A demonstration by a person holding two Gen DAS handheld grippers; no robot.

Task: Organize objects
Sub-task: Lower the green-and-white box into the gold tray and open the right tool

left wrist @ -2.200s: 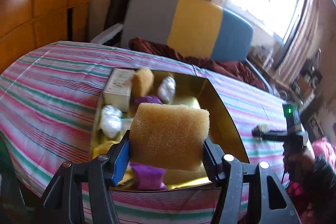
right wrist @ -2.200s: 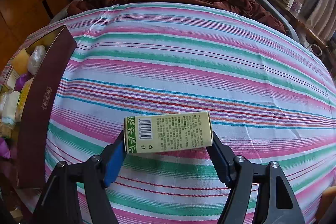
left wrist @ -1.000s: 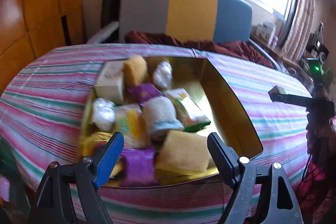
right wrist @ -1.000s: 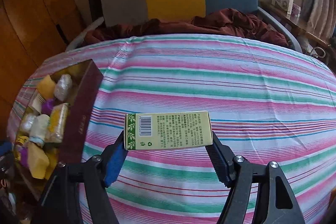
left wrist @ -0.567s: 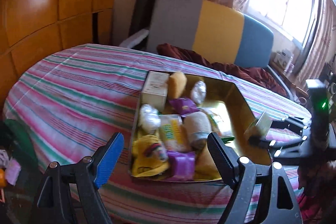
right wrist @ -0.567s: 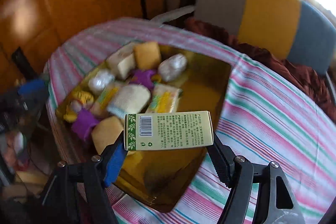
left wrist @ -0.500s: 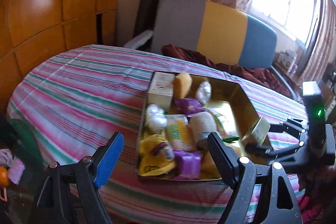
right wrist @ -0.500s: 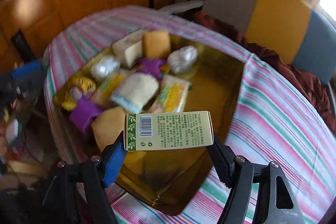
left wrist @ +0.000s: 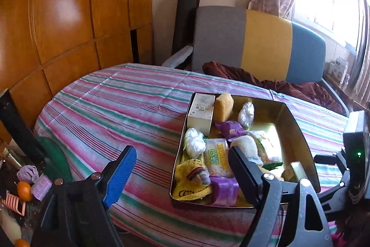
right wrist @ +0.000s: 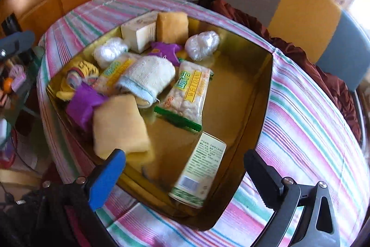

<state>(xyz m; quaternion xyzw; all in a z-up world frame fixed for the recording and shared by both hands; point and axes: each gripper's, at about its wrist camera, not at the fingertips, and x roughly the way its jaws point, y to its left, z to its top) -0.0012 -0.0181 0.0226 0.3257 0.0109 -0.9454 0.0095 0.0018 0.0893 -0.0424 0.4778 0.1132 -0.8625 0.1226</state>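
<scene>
A gold-lined box [right wrist: 263, 94] sits on the striped tablecloth and holds several items. The green and cream carton [right wrist: 198, 168] lies loose in its near right corner, blurred. A yellow sponge [right wrist: 120, 124] lies at its near left. My right gripper [right wrist: 185, 163] is open and empty just above the box's near edge. My left gripper [left wrist: 180, 163] is open and empty, held back over the cloth to the left of the box [left wrist: 298, 129]. The carton [left wrist: 297, 169] also shows in the left wrist view.
The box also holds snack packs [right wrist: 187, 94], a rolled towel [right wrist: 148, 75], purple packets [right wrist: 83, 103], white wrapped balls [right wrist: 202, 44], a cream carton [right wrist: 138, 31] and another sponge [right wrist: 172, 27]. A grey, yellow and blue chair [left wrist: 259, 43] stands behind the table. Clutter [left wrist: 25, 184] lies below the table's left edge.
My right gripper has opened and let go of the green carton, which now lies in the box. My left gripper has drawn back from the box, still open.
</scene>
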